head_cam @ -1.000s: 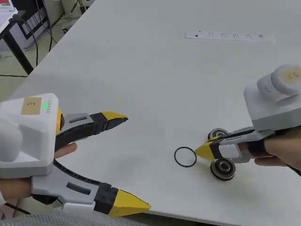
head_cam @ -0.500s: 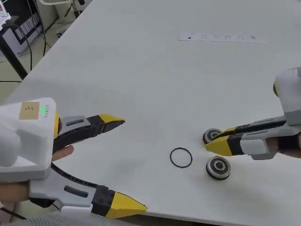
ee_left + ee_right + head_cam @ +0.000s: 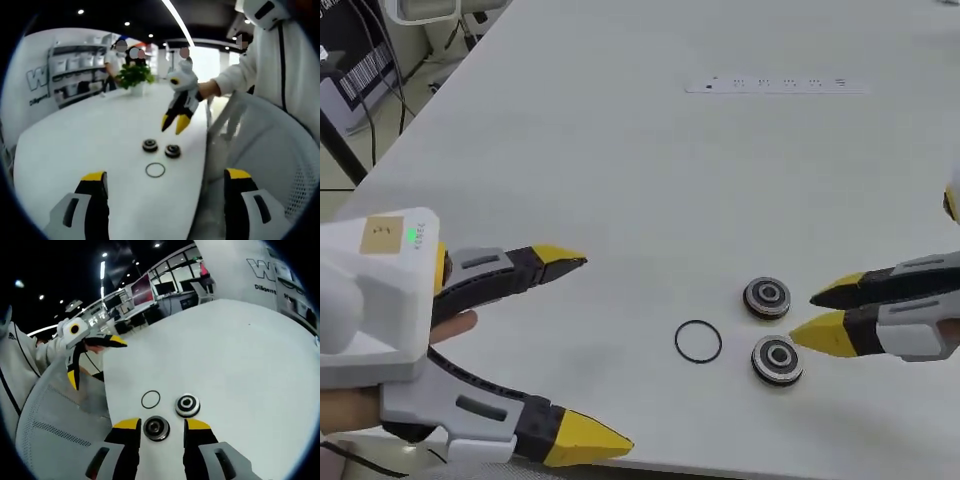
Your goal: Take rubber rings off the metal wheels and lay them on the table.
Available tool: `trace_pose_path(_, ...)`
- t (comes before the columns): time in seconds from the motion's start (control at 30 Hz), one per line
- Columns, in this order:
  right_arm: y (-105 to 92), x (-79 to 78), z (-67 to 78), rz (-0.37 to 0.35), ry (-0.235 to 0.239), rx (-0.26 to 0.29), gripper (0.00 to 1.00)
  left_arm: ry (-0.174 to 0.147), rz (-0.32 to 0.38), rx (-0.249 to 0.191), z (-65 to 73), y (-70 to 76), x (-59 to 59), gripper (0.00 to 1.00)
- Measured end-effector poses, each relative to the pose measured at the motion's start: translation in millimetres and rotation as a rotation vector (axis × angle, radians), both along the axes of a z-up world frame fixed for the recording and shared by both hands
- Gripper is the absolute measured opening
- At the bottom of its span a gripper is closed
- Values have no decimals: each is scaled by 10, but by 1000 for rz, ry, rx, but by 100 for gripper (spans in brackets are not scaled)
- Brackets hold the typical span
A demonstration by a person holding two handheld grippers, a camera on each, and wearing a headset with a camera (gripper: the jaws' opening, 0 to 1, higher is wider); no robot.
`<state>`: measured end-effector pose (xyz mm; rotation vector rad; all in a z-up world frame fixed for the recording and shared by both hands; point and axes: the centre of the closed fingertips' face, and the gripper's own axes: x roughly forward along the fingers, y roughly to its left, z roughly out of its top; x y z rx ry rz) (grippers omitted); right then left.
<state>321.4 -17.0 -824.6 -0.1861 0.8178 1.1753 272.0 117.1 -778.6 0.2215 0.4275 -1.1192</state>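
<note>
A ring (image 3: 698, 341) and two wheels (image 3: 767, 298) are lying near the white table's (image 3: 650, 170) front edge; the left gripper (image 3: 603, 350) and right gripper (image 3: 807, 316) are gaping, empty.

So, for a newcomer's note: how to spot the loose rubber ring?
On the white table, near the person's edge, two metal wheels lie before the right gripper. Beside them, toward the left gripper, lies the rubber ring: a thin, hollow black hoop.

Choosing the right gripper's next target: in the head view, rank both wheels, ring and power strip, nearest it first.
1. Upper wheel, lower wheel, beside the right gripper: too close to call.
2. Ring, farther left.
3. Power strip, far back.
</note>
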Motion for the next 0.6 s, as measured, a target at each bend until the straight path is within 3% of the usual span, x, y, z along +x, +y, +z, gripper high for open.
trace_pose_path(0.27, -109, -91, -155, -4, 68, -20, 36, -8, -14, 2, 71, -55, 78, 97)
trace_pose_path(0.6, -71, -117, -143, 13, 48, 49, 40, -27, -56, -15, 209, -213, 190, 91)
